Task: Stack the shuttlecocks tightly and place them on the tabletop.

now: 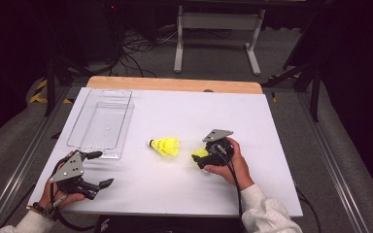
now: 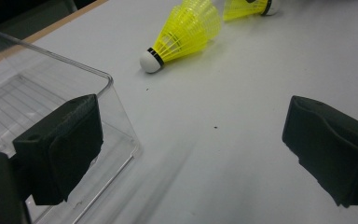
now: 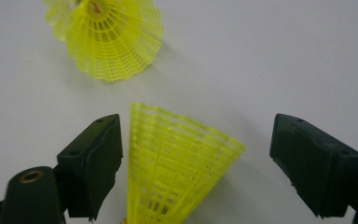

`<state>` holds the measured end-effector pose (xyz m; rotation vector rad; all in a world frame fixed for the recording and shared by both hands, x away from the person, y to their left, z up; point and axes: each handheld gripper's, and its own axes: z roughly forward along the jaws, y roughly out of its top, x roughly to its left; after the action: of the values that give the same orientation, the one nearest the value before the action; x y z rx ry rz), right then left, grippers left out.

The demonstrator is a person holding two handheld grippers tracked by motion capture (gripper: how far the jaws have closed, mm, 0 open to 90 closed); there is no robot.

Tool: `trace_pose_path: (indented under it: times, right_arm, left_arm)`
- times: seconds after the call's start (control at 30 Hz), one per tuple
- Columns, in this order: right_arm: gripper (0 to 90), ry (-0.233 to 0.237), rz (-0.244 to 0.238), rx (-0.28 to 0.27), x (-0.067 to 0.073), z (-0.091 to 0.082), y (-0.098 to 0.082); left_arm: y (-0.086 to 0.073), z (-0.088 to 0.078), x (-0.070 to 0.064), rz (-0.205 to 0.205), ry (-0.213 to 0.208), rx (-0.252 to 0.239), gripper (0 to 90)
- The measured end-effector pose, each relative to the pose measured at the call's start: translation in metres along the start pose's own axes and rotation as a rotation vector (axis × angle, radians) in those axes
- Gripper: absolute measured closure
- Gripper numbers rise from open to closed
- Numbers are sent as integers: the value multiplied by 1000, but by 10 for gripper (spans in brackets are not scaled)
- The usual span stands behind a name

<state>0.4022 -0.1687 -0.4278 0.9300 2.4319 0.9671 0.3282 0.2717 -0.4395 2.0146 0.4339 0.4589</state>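
Nothing looks packed yet, as far as I can judge; the left gripper (image 1: pixel 98 170) idles wide open just near of the clear tray (image 1: pixel 80 127), which is empty; right of the tray, the right gripper (image 3: pixel 196 158) straddles one yellow shuttlecock (image 3: pixel 177 163), jaws spread, unclamped; a second shuttlecock (image 1: pixel 164 145) lies between it and the tray.

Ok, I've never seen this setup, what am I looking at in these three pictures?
A person holds hand-held tongs in each hand. The high view looks down on the white table; the other two ride on the tongs. A clear plastic tray lies far left, one yellow shuttlecock mid-table. The left tongs sit open beside the tray, holding nothing. The right tongs are open around a second shuttlecock, not yet gripping it.
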Motion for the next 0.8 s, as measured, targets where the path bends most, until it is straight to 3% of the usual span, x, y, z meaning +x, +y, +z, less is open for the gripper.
trace_pose_path:
  times: [0.07, 0.13, 0.27, 0.37, 0.43, 0.53, 0.7, 0.8]
  right_arm:
    - [195, 20, -41, -34, -1, -6, 5]
    - [201, 30, -51, -35, 0, -7, 7]
    - [284, 50, -137, -38, 0, -9, 17]
    - [315, 86, -203, -20, -2, -7, 23]
    - [339, 103, -230, 26, -4, -4, 25]
    - [378, 136, -227, 62, -10, 1, 25]
    - [491, 166, -176, 111, -17, 5, 18]
    - [631, 180, -157, 112, -20, 5, 16]
  left_arm:
    - [0, -1, 0, 0, 0, 1, 57]
    - [0, 0, 0, -3, 2, 0, 57]
    - [0, 1, 0, -5, -2, 1, 57]
    - [0, 2, 0, -4, -5, 5, 57]
    - [0, 3, 1, -5, -5, 7, 57]
    - [0, 3, 0, -5, -8, 10, 57]
    - [-1, 2, 2, -12, -3, 6, 57]
    - [-1, 2, 1, -12, -5, 8, 57]
